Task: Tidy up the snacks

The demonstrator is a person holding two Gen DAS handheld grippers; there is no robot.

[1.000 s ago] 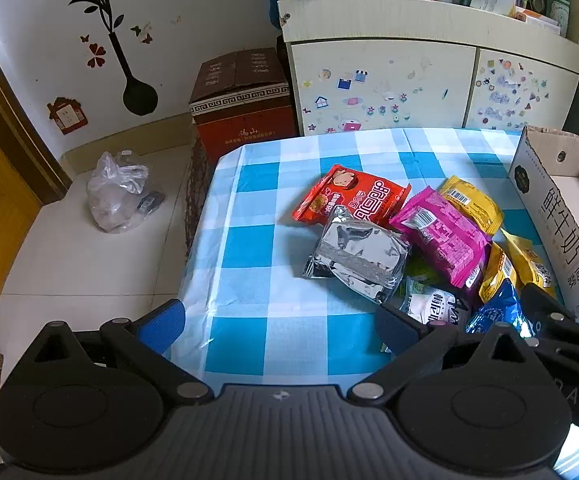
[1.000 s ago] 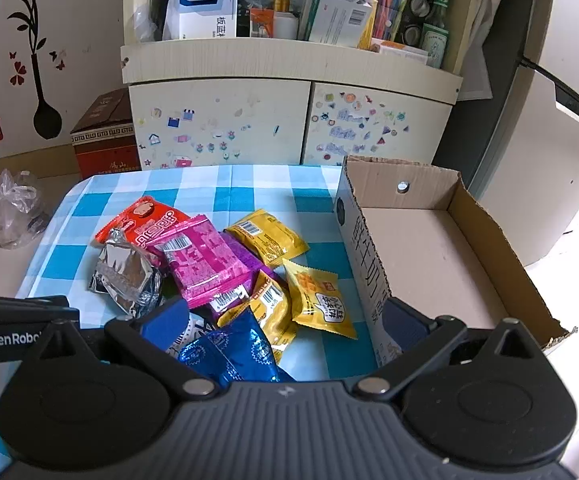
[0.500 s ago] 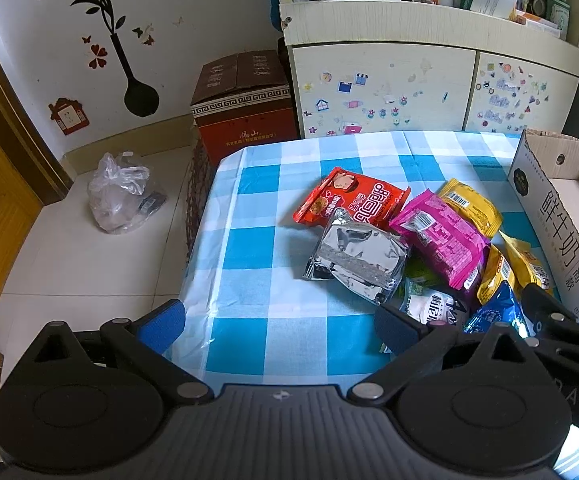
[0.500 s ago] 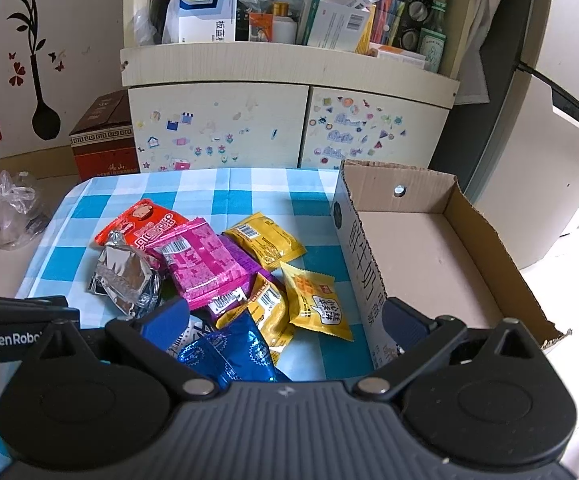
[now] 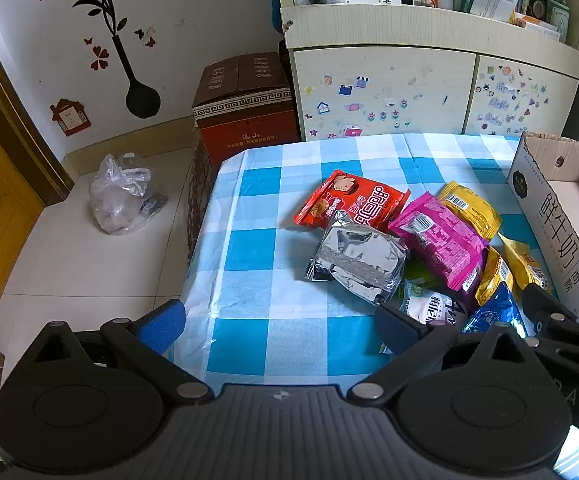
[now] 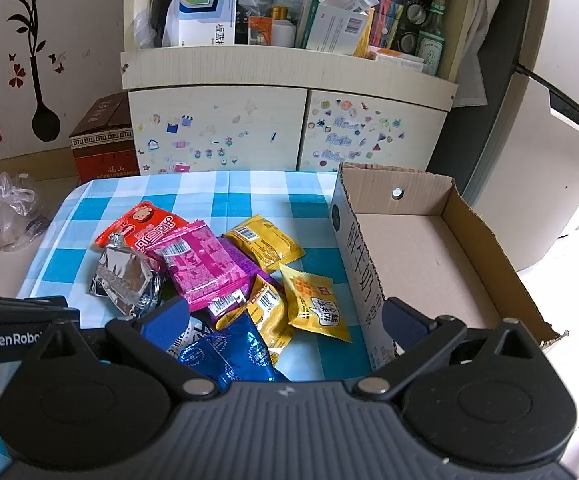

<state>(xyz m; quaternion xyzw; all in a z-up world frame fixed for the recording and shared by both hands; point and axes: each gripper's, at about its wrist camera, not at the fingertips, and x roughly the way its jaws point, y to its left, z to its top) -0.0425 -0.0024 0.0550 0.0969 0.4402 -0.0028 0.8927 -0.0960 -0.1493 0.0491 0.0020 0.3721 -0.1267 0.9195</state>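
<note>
hovering spread and empty at the near table edge, left gripper point(image 5: 277, 320) and right gripper point(image 6: 285, 316) face heaped snack packets point(image 6: 205, 264) beside the open cardboard box point(image 6: 421, 248), judged their destination.

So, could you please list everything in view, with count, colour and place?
red snack bag: 1, red, far left of pile
silver packet: 1, silver, left of pile
pink packet: 1, pink, atop pile
yellow packets: 3, yellow, right of pile
blue packet: 1, blue, near edge
cardboard box: 1, brown, empty, right of pile
tablecloth: 1, blue-white check
cabinet: 1, cream, behind table
plastic bag: 1, clear, floor
left gripper: open
right gripper: open
</note>
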